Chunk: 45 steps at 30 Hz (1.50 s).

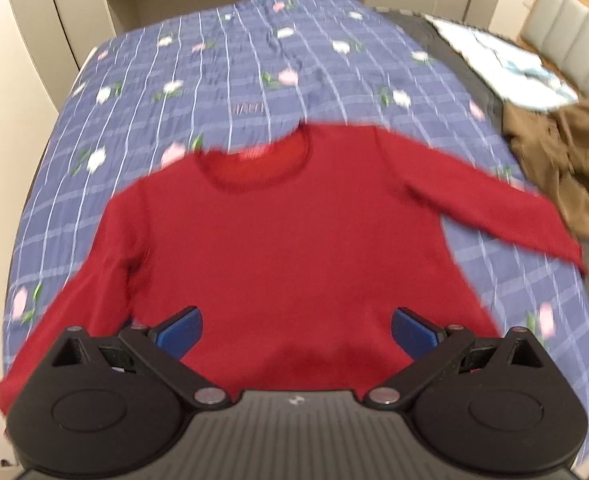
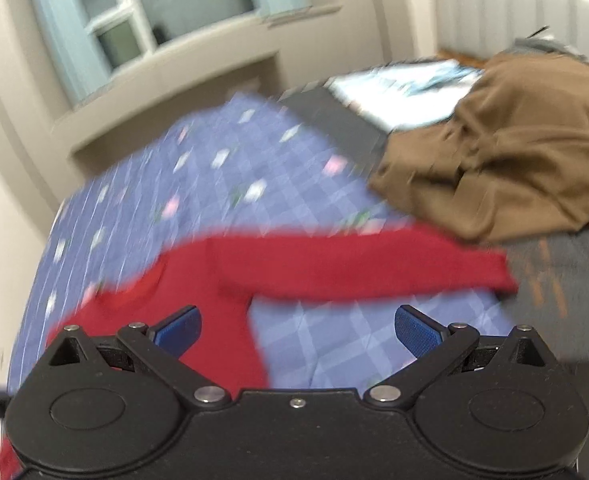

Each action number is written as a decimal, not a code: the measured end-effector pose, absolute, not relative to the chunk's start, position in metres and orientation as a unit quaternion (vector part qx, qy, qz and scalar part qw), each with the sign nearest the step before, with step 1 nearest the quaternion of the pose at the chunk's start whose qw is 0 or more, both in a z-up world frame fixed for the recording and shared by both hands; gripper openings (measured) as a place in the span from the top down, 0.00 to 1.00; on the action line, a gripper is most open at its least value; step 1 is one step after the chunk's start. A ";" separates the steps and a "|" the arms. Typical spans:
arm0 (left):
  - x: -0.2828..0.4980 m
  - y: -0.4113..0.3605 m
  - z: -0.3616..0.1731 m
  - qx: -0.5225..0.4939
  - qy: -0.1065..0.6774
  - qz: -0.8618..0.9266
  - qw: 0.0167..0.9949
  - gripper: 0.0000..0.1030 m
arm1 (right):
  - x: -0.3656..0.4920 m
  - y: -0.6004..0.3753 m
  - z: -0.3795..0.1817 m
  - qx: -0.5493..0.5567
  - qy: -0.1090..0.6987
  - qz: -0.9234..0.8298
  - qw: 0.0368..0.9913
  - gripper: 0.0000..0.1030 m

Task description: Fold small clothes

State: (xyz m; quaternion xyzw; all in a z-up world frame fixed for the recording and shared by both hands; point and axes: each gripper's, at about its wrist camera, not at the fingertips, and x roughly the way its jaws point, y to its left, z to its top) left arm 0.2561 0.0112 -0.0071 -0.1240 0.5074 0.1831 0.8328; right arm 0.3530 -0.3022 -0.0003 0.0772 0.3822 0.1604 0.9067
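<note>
My left gripper (image 1: 296, 330) and right gripper (image 2: 297, 330) both gape, holding nothing. The red sweater (image 1: 278, 232) lies flat ahead, collar toward twelve o'clock, sleeves spread at eight and three.

I had the right gripper (image 2: 297, 332) spread wide over the red sweater (image 2: 222, 280), its sleeve reaching toward brown clothing (image 2: 514, 152).

— Where can I get through?
— Both my grippers, left (image 1: 296, 334) and right (image 2: 297, 332), gape wide, nothing between the pads. The blue quilt (image 1: 254, 76) beyond the red sweater (image 1: 286, 240) lies bare.
— And in the way?
— A brown garment (image 2: 506, 160) heaped to the right, just past the sweater's outstretched sleeve (image 2: 374, 264).
</note>
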 end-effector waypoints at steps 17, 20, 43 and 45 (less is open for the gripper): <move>0.398 0.028 -0.088 -0.103 0.481 0.207 0.845 0.01 | 0.476 -0.393 -0.139 0.230 0.421 -0.081 0.874 0.04; 0.405 0.028 -0.109 -0.091 0.495 0.210 0.838 0.01 | 0.484 -0.408 -0.153 0.274 0.424 -0.091 0.859 0.10; 0.373 0.060 -0.060 -0.199 0.439 0.193 0.855 0.06 | 0.505 -0.403 -0.115 0.310 0.340 -0.121 0.879 0.95; 0.366 0.069 -0.048 -0.221 0.421 0.191 0.859 0.08 | 0.510 -0.378 -0.094 0.273 0.319 -0.082 0.904 0.95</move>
